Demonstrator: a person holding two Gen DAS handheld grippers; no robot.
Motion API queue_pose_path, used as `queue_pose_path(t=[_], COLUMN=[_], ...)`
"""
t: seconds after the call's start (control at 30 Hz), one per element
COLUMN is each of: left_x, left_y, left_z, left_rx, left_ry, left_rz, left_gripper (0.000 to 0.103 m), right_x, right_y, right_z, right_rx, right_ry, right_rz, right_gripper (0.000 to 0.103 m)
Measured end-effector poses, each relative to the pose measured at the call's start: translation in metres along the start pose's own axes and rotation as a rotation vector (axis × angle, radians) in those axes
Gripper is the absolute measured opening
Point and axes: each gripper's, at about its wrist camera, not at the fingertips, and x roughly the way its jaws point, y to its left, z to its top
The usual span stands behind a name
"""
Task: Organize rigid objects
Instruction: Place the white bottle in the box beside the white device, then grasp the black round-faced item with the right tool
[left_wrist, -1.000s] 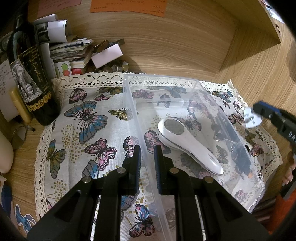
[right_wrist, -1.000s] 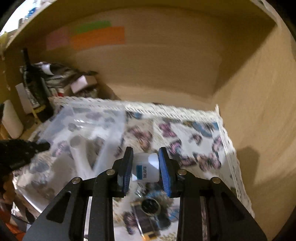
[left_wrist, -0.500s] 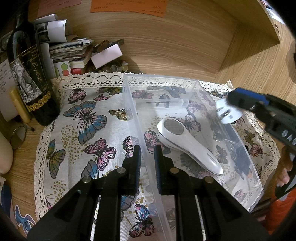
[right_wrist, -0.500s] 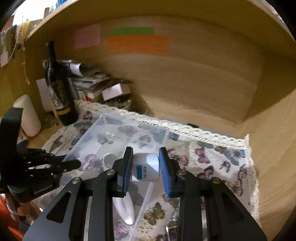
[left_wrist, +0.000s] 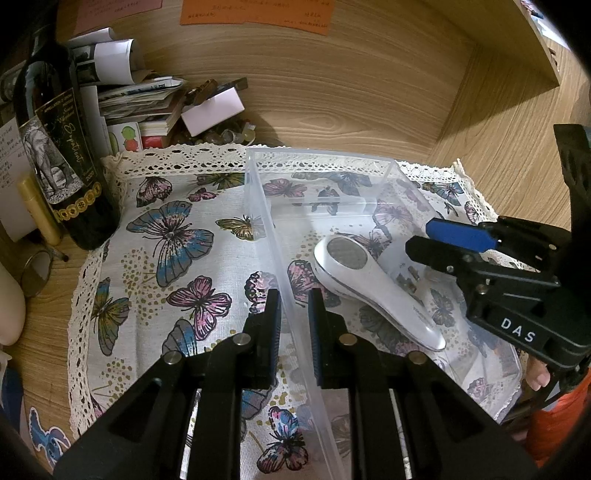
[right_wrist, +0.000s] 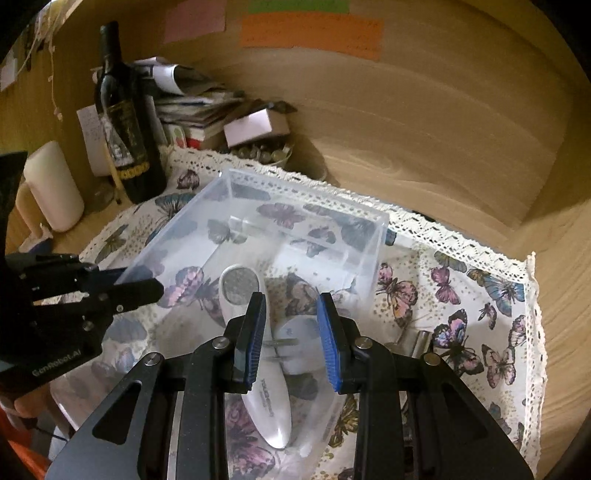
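Left tongs (left_wrist: 293, 321) are clenched on a side wall of the clear box (left_wrist: 317, 153), while my right tongs (right_wrist: 291, 325) grasp the white plug adapter (right_wrist: 301, 332) with 2 prongs at lower centre, over the box, so releasing it too high could bounce it out or knock the white handheld device (left_wrist: 369, 280).
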Motion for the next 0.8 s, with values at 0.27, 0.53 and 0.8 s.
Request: queue_pose_path(t=[0.27,0.53,0.8], left_x=[0.0,0.0,0.0], left_y=[0.0,0.0,0.0], left_z=[0.0,0.0,0.0], left_rx=[0.0,0.001,0.003], left_ry=[0.0,0.0,0.0], left_rz=[0.0,-0.001,0.0], left_gripper=[0.014,0.014,0.014], right_x=[-0.012,-0.051,-0.075], right_y=[-0.007,-0.03,-0.071], right_z=[-0.002,-0.008,-0.033], right_rx=[0.024,0.069,0.162], right_ry=[-0.018,-0.099,-0.087], right_rz=[-0.007,-0.081,-0.197], right_gripper=[0.035,0.046,0.047])
